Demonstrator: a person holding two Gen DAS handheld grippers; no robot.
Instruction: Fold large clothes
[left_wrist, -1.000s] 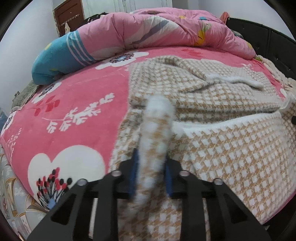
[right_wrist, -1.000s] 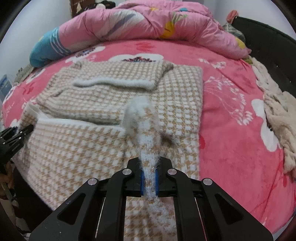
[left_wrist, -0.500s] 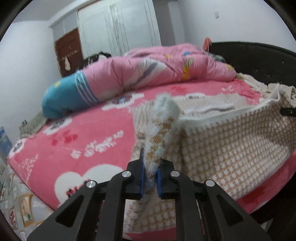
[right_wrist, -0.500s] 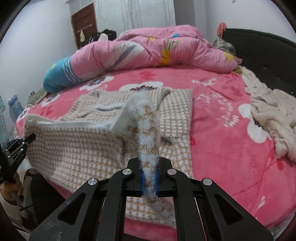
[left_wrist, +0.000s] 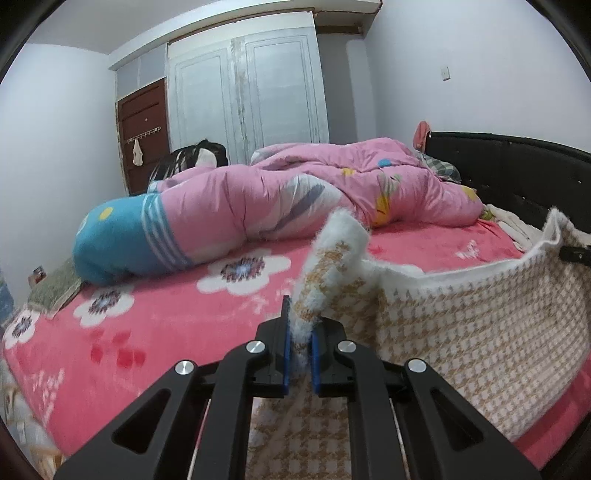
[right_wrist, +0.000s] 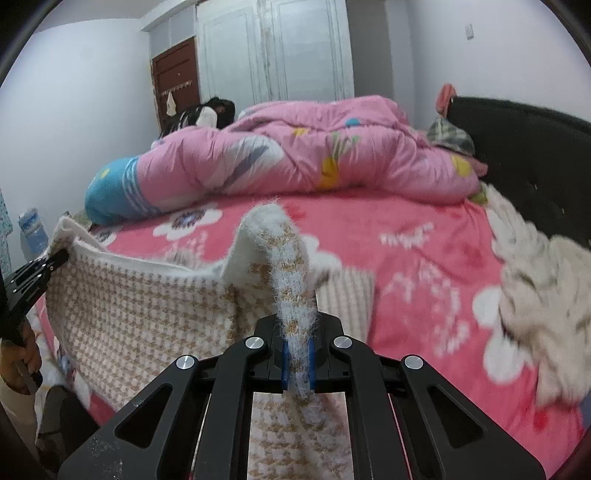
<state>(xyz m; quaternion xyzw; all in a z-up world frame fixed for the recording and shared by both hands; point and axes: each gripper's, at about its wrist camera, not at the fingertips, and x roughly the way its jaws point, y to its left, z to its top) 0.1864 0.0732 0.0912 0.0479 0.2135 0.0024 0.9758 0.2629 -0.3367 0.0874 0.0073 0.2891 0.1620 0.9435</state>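
Bedroom w/ white wardrobe doors at the far wall; pink floral fleece bedspread (left_wrist: 177, 317) covers the bed, rolled pink-and-blue quilt (left_wrist: 258, 206) on the far side. Beige-and-white houndstooth knit garment (left_wrist: 461, 332) is lifted off the near part of the bed, hanging between both tongs. Left gripper (left_wrist: 299, 354) is clamped on its fuzzy left hem corner, right gripper (right_wrist: 297, 363) clamped on the right corner. Likely mid-fold: keep both corners level, hem taut, carry toward the far edge together, lay down flat & square before releasing.
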